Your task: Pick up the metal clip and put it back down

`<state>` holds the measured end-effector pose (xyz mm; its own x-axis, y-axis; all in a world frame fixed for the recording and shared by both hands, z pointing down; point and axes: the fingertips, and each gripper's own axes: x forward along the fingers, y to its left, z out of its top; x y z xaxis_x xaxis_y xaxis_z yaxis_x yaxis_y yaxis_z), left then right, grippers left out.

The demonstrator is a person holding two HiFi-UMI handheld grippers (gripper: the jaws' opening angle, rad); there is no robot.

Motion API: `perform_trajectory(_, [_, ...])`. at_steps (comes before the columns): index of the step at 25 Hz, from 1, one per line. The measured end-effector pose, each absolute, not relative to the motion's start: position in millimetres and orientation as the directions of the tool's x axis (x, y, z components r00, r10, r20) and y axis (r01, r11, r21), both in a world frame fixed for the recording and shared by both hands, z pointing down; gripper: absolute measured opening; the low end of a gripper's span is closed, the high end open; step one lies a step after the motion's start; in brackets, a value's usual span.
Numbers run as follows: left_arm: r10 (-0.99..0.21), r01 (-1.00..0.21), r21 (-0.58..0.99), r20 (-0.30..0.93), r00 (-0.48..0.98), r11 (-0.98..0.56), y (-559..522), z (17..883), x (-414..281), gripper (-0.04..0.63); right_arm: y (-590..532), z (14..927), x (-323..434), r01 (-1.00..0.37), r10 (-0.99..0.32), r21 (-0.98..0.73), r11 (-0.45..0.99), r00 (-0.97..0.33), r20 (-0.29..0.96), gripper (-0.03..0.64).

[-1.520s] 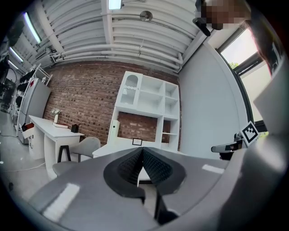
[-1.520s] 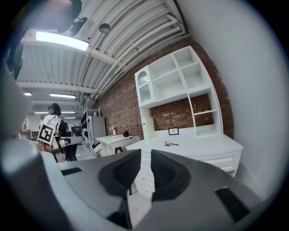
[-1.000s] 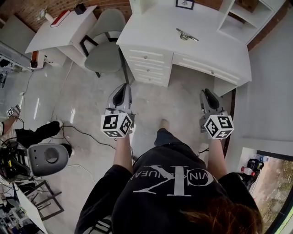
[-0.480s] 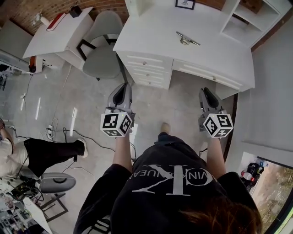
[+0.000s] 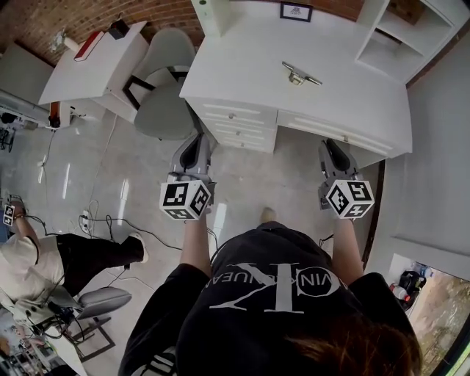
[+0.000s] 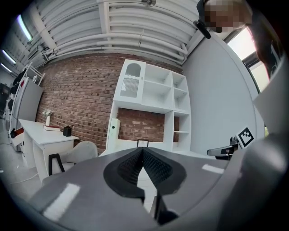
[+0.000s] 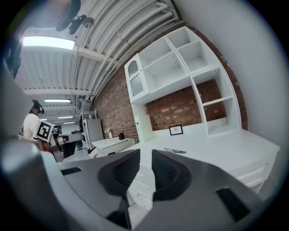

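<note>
Head view, clip: one silvery metal clip (image 5: 299, 74) with thin arms lies flat on the white desk (image 5: 242, 66), well ahead of both my grippers and nearer my right one.
Head view, count: two grippers, my left gripper (image 5: 199, 139) and my right gripper (image 5: 328, 145); one picture frame (image 5: 296, 11) beyond the clip; one grey chair (image 5: 165, 110) ahead-left of my left gripper.
Head view, hard to tell: my jaw gaps are too small to read.
Left gripper view, jaws: my left gripper (image 6: 142, 151) has its tips meeting, closed and empty.
Left gripper view, hidden: my jaws cover the desk top; I cannot make out the clip.
Right gripper view, jaws: my right gripper (image 7: 145, 153) is slightly parted, with nothing between.
Right gripper view, clip: one thin silvery streak (image 7: 174, 150) on the desk ahead, well apart; its shape is too small to make out.
</note>
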<state>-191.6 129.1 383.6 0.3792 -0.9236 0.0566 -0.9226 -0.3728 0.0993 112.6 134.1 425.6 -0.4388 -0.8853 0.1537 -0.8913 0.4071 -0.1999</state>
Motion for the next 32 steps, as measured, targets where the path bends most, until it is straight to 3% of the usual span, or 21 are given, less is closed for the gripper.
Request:
perform_trajectory(10, [-0.907,-0.904,0.087,0.013,0.420,-0.418,93,365,-174,0.011,112,411,125,-0.901,-0.900,-0.187,0.391,-0.417,0.127,0.041])
perform_trajectory(32, [-0.882,-0.889,0.083,0.114,0.457,-0.450,83,398,-159,0.011,106,442,128,-0.902,-0.899,-0.249,0.354,-0.401,0.176,0.040])
